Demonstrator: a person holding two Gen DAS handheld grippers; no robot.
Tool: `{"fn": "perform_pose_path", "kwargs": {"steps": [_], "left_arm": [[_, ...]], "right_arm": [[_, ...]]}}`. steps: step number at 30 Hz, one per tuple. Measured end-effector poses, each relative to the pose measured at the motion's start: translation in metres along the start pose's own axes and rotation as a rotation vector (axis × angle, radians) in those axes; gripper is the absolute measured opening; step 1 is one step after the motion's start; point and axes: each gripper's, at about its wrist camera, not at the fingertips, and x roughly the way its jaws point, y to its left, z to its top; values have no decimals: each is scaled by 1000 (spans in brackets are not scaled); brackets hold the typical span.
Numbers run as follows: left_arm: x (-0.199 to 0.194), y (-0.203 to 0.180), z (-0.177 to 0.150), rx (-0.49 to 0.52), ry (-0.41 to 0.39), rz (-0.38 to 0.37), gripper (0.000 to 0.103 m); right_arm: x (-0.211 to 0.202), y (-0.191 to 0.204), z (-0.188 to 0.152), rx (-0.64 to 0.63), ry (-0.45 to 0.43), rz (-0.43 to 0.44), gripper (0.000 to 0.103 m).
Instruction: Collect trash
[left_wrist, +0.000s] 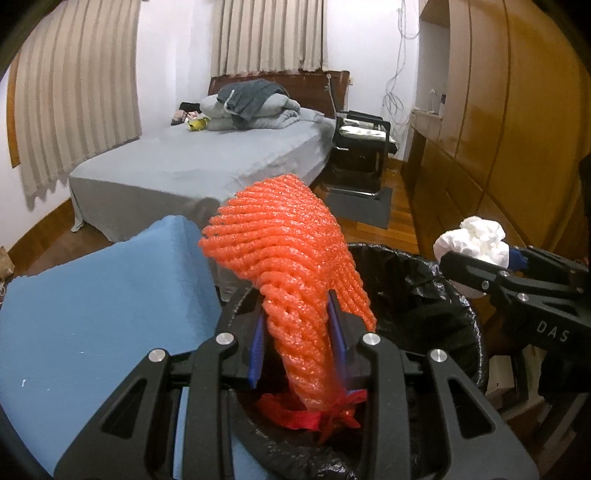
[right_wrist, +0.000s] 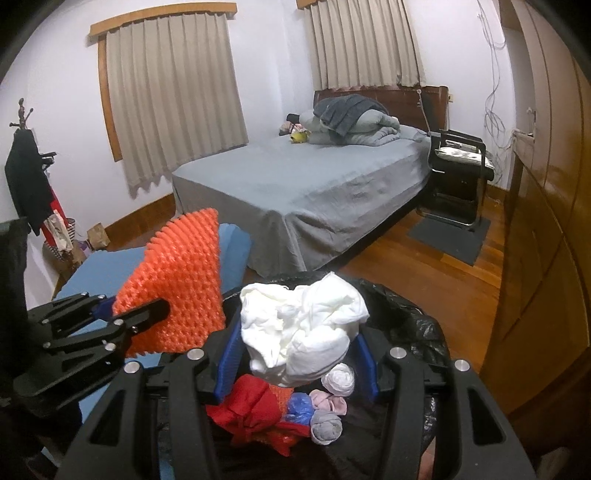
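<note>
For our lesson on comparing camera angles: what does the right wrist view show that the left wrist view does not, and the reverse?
Only the right wrist view shows the coat rack by the left wall and the rubbish already in the bin: a red bag and small balled-up pieces.

Only the left wrist view shows the "DAS" lettering on the other gripper's body.

Both show the orange foam net in the left gripper, the crumpled white tissue in the right gripper, the black-lined bin and the bed.

bin: near rim hidden behind the left claw
bedside items: too small, perhaps toys
</note>
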Motion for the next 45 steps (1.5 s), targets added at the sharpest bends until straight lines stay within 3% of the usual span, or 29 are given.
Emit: {"fn": "perform_pose_path", "kwargs": {"steps": [3, 8, 10, 16, 21, 33, 45], "left_arm": [[6, -2, -1, 7, 11, -9, 33], [18, 1, -2, 4, 30, -27, 56], [20, 3, -3, 4, 36, -18, 58], [11, 20, -6, -22, 25, 20, 75], [-11, 34, -6, -44, 3, 60, 87], [-85, 57, -14, -107, -54, 160, 95], [-124, 50, -13, -137, -96, 184, 97]], "right_arm": [[5, -4, 0, 5, 9, 1, 56], [18, -12, -1, 10, 26, -18, 64], [24, -15, -2, 16, 36, -26, 65], [17, -17, -2, 14, 18, -40, 90], [7, -13, -3, 16, 14, -30, 97], [-35, 23, 1, -17, -20, 25, 97], [-61, 62, 10, -57, -28, 61, 97]]}}
